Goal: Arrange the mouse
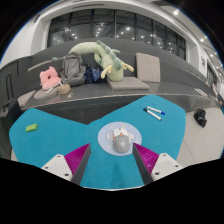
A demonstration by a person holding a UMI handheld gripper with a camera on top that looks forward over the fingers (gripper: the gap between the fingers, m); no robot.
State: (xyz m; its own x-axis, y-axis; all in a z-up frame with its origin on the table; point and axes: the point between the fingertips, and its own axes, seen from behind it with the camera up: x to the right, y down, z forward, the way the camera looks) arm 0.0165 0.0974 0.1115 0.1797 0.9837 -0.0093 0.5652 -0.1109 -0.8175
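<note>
Between my fingers sits the grey mouse (120, 139) on the teal mat (60, 140), a gap either side, so my gripper (112, 158) is open (pink pads (148, 156) flanking it). Beyond lie a blue-and-white pen (153, 112) and a green plush toy (100, 56).

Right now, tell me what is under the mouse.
The mouse rests on a teal mat, between the open gripper fingers. The mat beneath its body is covered, so unseen.
</note>
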